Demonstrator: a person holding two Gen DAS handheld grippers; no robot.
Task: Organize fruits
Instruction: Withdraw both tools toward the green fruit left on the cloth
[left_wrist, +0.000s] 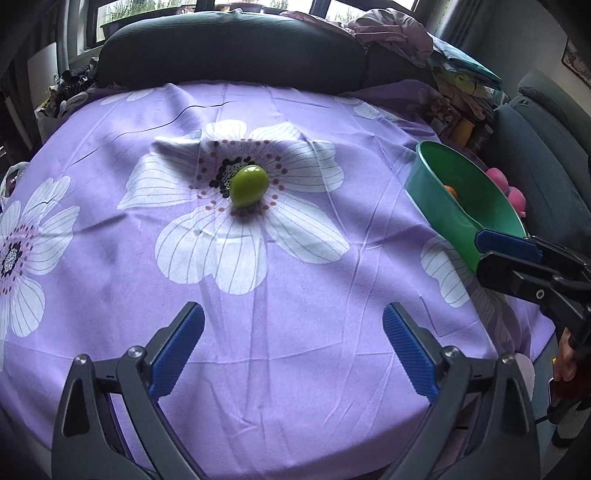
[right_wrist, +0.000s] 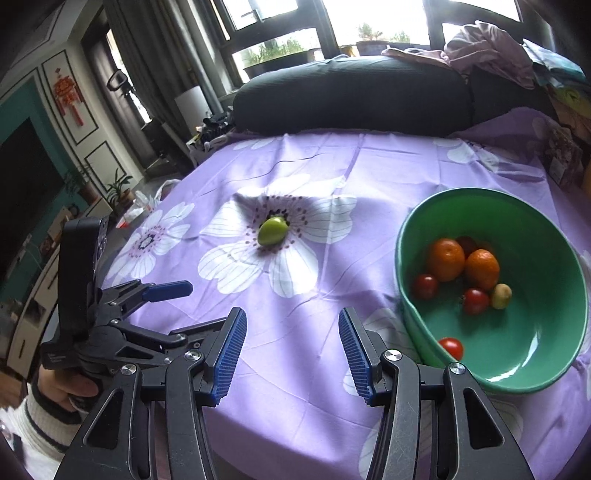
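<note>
A single green fruit (left_wrist: 248, 185) (right_wrist: 272, 230) lies on the middle white flower of the purple tablecloth (left_wrist: 295, 350) (right_wrist: 314, 387). To its right a green bowl (left_wrist: 436, 192) (right_wrist: 535, 332) stands tilted. It holds two oranges (right_wrist: 446, 259), several small red tomatoes (right_wrist: 475, 301) and a small yellowish fruit (right_wrist: 501, 295). My left gripper (left_wrist: 293, 310) hovers open over the cloth, well short of the green fruit, with nothing between its fingers. My right gripper (right_wrist: 291, 314) (left_wrist: 482, 247) is also open and empty, at the near left of the bowl.
A dark cushion (left_wrist: 232, 48) (right_wrist: 351, 96) runs along the table's far edge. Crumpled clothes (left_wrist: 391, 33) and boxes (left_wrist: 461, 107) pile up at the back right. Pink objects (left_wrist: 513, 192) sit behind the bowl. A hand in a striped sleeve (right_wrist: 55, 387) holds the left gripper.
</note>
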